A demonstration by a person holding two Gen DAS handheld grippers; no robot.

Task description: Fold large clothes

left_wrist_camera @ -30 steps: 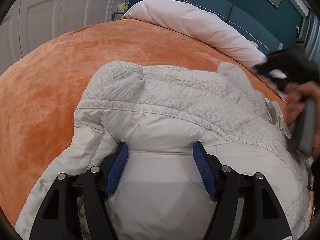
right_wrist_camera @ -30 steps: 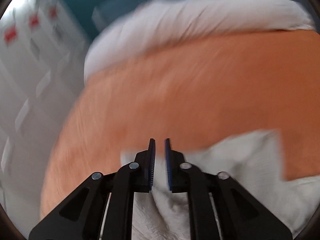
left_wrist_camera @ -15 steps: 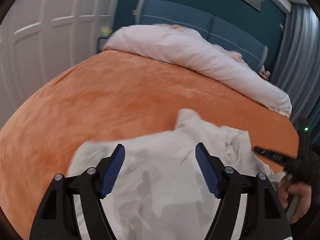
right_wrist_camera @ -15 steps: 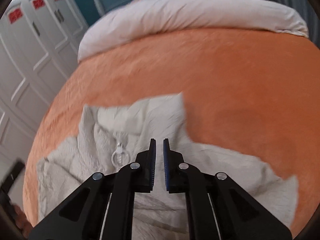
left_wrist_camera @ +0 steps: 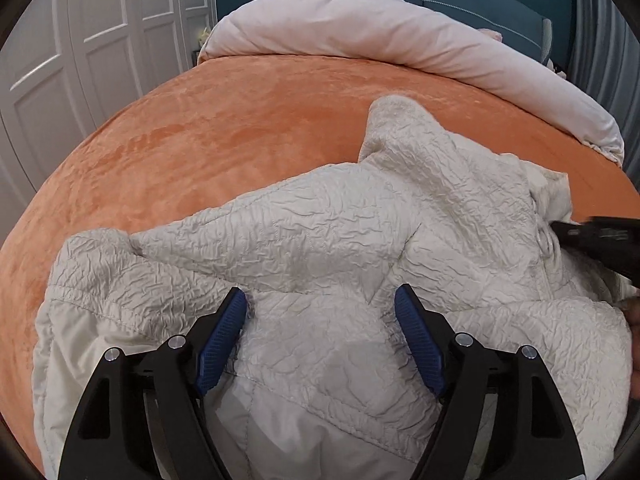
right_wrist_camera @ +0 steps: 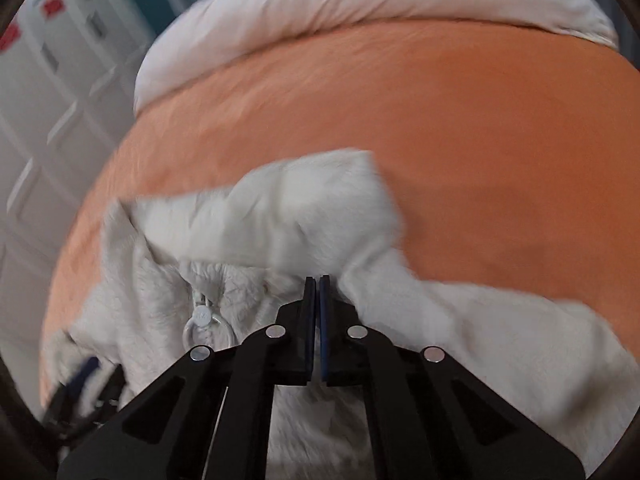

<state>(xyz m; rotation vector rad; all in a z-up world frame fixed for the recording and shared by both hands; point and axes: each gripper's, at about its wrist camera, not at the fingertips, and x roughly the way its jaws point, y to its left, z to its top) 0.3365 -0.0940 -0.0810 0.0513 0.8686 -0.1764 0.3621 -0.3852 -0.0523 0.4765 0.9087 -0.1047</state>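
On the orange bed cover point(left_wrist_camera: 224, 128), in the left wrist view, a cream quilted jacket point(left_wrist_camera: 340, 240) lies crumpled and spread wide. One sleeve or flap point(left_wrist_camera: 404, 128) reaches toward the rolled pale duvet point(left_wrist_camera: 400, 36) at the head of the bed. The left gripper point(left_wrist_camera: 320, 336) hangs over the middle of the jacket with its jaws wide apart; they have just been opening, and no cloth is pinched between the blue pads point(left_wrist_camera: 222, 336). At the right edge the right gripper point(left_wrist_camera: 592, 240) shows as a dark blurred shape at the jacket's zipper line. White wardrobe doors point(left_wrist_camera: 100, 40) stand to the left.

In the right wrist view, which is blurred, the jacket point(right_wrist_camera: 280, 216) lies in the near part of the bed cover point(right_wrist_camera: 480, 140), the zipper pull point(right_wrist_camera: 202, 316) and its ring exposed near the collar. The right gripper point(right_wrist_camera: 318, 284) has its jaws together; they have just been closing. The tips sit right at a fold of the cloth, but whether any fabric is caught between them cannot be told. The left gripper point(right_wrist_camera: 84, 376) appears faintly at lower left.

Assessment: the task stands at an early stage. The jacket is on the bed but not flattened; no neat fold is visible. Smoothing, bringing in the sleeves and folding the body remain to be done.
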